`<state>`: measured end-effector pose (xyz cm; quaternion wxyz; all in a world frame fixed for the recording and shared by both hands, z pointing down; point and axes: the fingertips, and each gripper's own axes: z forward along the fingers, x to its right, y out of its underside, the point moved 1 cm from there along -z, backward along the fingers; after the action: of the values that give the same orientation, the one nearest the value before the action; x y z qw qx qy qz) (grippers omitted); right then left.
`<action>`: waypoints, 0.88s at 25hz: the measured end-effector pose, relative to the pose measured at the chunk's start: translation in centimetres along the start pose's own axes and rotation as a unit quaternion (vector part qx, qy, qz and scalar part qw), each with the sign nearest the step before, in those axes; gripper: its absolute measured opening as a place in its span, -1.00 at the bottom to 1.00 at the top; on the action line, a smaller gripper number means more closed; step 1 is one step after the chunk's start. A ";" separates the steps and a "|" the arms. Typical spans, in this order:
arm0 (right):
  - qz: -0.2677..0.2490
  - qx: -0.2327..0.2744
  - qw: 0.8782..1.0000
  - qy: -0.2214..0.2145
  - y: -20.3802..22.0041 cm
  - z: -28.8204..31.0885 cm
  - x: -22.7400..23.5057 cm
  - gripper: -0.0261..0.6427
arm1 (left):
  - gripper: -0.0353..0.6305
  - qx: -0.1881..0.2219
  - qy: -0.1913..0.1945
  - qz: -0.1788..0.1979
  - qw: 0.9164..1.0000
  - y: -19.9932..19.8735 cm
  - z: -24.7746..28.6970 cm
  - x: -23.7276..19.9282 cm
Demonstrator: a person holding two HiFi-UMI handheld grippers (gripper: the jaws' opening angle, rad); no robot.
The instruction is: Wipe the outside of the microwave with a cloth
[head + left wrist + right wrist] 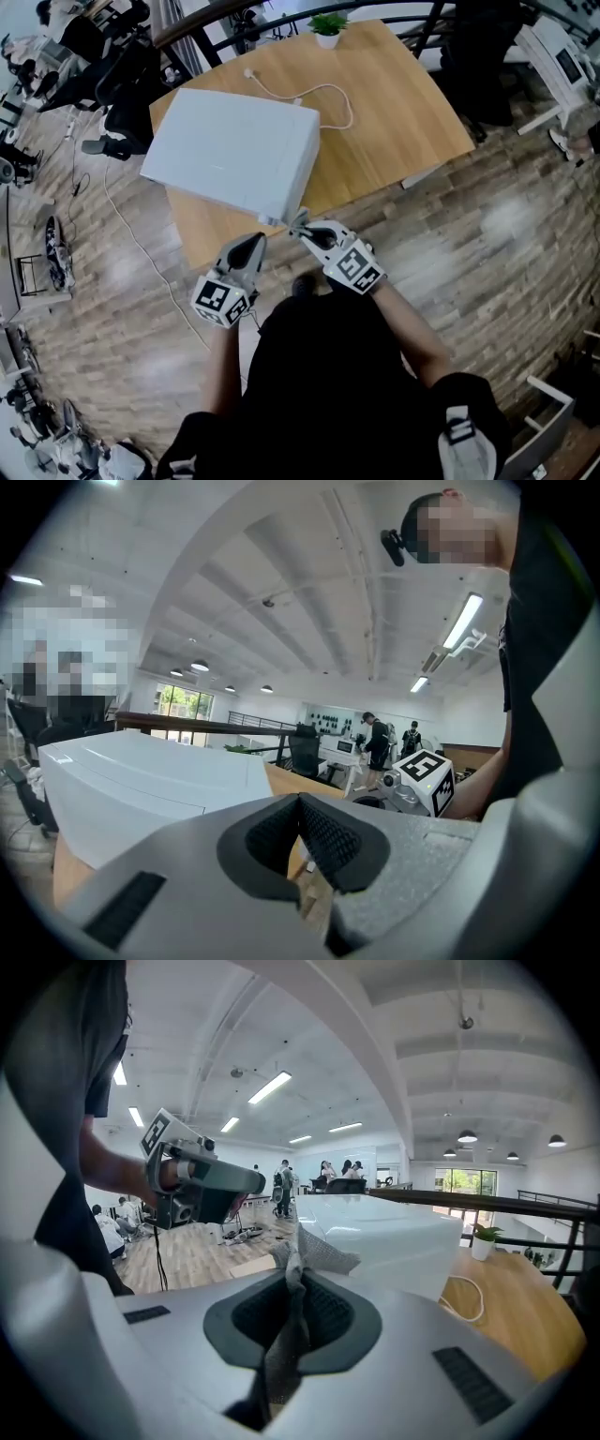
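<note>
A white microwave [234,150] stands on the wooden table [394,103], seen from above in the head view; it also shows in the left gripper view [141,780] and the right gripper view [394,1232]. My right gripper [302,228] is shut on a grey cloth [305,1260], held at the microwave's near right corner. The cloth's tip [299,221] pokes out toward that corner. My left gripper [251,246] sits just below the microwave's front edge, shut with nothing between its pads [323,841].
A white power cord [319,94] curls across the table behind the microwave. A small potted plant [327,28] stands at the table's far edge. Office chairs [122,84] and cables lie on the brick-pattern floor to the left. People stand far off in the room.
</note>
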<state>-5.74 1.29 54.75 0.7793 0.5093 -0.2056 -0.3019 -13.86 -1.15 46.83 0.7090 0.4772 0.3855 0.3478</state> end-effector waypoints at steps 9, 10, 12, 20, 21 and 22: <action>-0.013 0.003 0.999 -0.051 -0.1 2.1 1.4 -0.86 | -0.89 0.005 -0.047 -0.014 0.999 -0.1 1.1 -0.3; -0.018 0.005 0.998 -0.058 -0.3 2.3 1.4 -0.86 | -0.89 0.005 -0.053 -0.016 0.998 0.0 1.0 -0.4; -0.025 0.005 0.997 -0.070 -0.5 2.8 1.5 -0.86 | -0.89 0.007 -0.065 -0.020 0.998 0.2 1.0 -0.5; -0.037 0.007 0.995 -0.091 -0.1 4.4 2.4 -0.86 | -0.89 0.004 -0.107 -0.029 0.994 0.9 0.5 -0.9; -0.039 0.007 0.995 -0.093 -0.1 4.6 2.6 -0.86 | -0.89 0.004 -0.111 -0.027 0.993 1.0 0.5 -1.0; -0.042 0.007 0.995 -0.095 0.0 4.8 2.7 -0.86 | -0.89 0.008 -0.114 -0.023 0.993 1.1 0.4 -1.1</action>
<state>-6.72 -3.77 56.69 0.7397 0.4916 -0.2590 -0.3796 -14.13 -1.97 48.23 0.7525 0.5103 0.3158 0.2714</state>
